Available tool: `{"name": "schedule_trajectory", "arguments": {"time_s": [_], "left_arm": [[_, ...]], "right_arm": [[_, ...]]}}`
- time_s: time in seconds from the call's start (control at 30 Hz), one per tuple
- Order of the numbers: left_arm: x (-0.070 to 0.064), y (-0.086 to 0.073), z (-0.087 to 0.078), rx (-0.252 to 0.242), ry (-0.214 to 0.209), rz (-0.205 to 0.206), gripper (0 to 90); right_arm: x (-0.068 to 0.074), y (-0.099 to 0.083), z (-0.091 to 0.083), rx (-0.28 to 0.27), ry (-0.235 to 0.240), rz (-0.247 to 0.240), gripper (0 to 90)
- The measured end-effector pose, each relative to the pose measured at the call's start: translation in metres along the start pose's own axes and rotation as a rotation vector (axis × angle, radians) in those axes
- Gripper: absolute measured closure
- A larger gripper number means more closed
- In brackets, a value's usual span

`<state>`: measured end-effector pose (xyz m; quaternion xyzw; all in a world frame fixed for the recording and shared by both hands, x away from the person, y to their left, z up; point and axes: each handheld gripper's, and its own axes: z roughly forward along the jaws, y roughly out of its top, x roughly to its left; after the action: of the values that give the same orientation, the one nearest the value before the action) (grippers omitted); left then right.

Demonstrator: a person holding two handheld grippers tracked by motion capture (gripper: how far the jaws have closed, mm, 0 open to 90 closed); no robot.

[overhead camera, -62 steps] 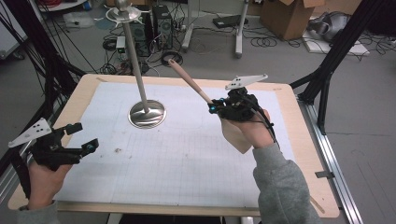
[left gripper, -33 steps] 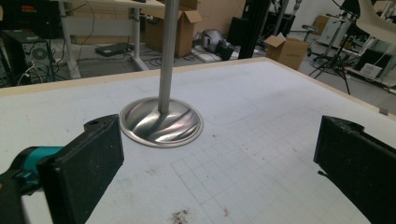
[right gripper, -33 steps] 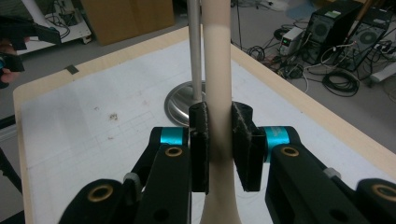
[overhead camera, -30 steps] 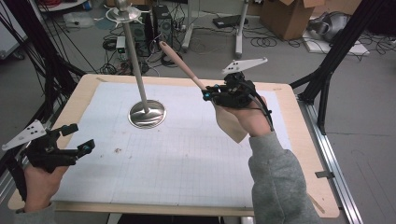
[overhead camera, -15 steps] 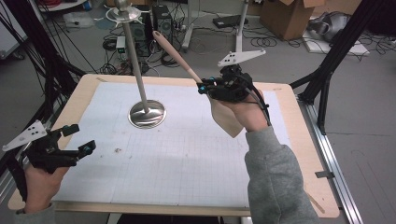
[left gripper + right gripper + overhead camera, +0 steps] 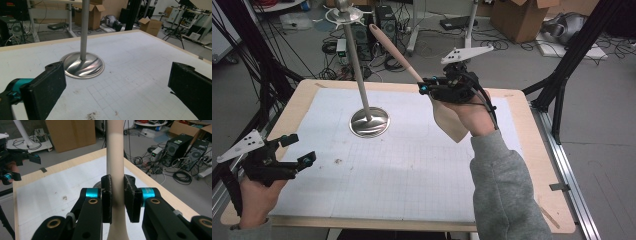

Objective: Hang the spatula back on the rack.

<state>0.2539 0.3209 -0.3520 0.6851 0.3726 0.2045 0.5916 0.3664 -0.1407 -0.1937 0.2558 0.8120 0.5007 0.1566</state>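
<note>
Spatula (image 6: 412, 70) lifted higher — one stand (image 6: 362, 85), two tools

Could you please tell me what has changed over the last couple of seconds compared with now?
The right gripper, still clamped on the beige spatula, has lifted it and carried it toward the metal stand, so the handle end now nears the stand's top. The left gripper stayed open and drifted slightly toward the table's near-left corner. The stand has not moved.

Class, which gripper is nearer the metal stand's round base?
Right. The right gripper, holding the spatula, is nearer the base; the left gripper hangs by the near-left corner.
</note>
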Motion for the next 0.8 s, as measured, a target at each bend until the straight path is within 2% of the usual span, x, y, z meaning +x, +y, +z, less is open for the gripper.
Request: {"name": "schedule_trajectory", "arguments": {"time_s": [0.17, 0.27, 0.8], "left_arm": [[-0.001, 0.000, 0.000, -0.001, 0.000, -0.002, 2.0], [-0.001, 0.000, -0.001, 0.000, -0.001, -0.001, 2.0], [0.000, -0.001, -0.004, -0.006, 0.002, -0.008, 2.0]], "right_arm": [[0.002, 0.005, 0.002, -0.006, 0.000, -0.004, 78.5], [0.004, 0.008, 0.005, 0.002, -0.019, -0.015, 78.5], [0.003, 0.010, 0.015, -0.004, -0.008, -0.003, 78.4]]}}
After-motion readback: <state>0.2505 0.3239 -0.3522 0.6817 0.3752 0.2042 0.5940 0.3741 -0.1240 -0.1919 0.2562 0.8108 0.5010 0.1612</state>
